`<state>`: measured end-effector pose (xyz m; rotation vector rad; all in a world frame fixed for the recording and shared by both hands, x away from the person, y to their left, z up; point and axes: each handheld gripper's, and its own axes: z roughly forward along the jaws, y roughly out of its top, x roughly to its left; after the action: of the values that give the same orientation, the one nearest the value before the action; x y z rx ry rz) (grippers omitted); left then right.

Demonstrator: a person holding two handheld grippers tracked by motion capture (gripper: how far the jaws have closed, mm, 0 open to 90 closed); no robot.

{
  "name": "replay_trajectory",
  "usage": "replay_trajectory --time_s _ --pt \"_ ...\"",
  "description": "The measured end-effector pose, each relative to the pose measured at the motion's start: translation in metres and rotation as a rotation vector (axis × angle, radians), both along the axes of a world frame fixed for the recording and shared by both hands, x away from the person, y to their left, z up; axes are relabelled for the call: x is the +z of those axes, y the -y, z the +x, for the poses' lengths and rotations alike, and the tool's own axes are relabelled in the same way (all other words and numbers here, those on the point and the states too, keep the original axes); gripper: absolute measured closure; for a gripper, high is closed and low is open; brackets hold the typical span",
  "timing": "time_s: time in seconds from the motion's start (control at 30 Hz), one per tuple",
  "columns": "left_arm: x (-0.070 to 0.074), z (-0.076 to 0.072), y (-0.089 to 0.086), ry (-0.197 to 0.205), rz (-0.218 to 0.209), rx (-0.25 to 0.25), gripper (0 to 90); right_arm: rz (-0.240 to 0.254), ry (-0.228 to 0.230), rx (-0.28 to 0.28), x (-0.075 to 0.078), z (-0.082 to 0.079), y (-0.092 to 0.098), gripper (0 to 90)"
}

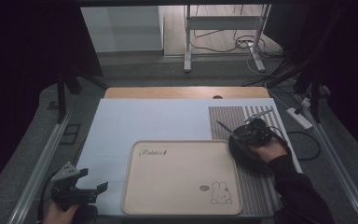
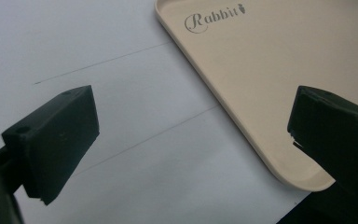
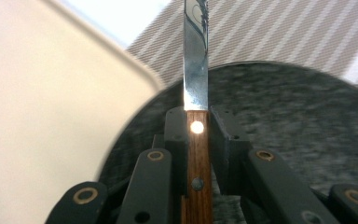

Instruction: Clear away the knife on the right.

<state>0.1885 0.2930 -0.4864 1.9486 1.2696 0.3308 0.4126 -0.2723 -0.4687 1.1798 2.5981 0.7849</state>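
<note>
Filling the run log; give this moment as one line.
right tool: shut on knife | over dark plate | left tool: open, empty | beside tray

Desk point(image 1: 186, 92): wooden top, bare strip visible along far edge. White sheet point(image 1: 149, 123) covers most of desk surface. Striped mat point(image 1: 233, 116) lies on right part, just beside sheet. Beige tray point(image 1: 182, 177) with "Rabbit" lettering and rabbit drawing lies near front edge, mostly on sheet, right edge touching mat. Dark round plate point(image 1: 242, 154) rests on mat, just beside tray's far right corner.
</note>
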Motion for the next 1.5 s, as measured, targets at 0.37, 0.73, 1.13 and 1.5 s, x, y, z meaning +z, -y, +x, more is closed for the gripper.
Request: replay_trajectory --time_s 0.37,0.73,1.13,1.5 --pt "0.000 0.000 0.000 0.000 -0.001 0.000 2.1 0.016 -0.006 0.071 -0.001 -0.042 -0.026 77.4" --pt "0.000 0.000 0.000 -0.001 -0.002 0.001 2.1 0.017 -0.019 0.128 -0.004 -0.074 -0.047 77.4" --pt "0.000 0.000 0.000 -0.002 0.000 0.000 2.1 -0.006 -0.054 0.188 -0.017 -0.093 -0.075 77.3" --pt "0.000 0.000 0.001 -0.001 0.005 -0.002 2.1 -0.055 -0.099 0.219 -0.032 -0.097 -0.086 76.7"
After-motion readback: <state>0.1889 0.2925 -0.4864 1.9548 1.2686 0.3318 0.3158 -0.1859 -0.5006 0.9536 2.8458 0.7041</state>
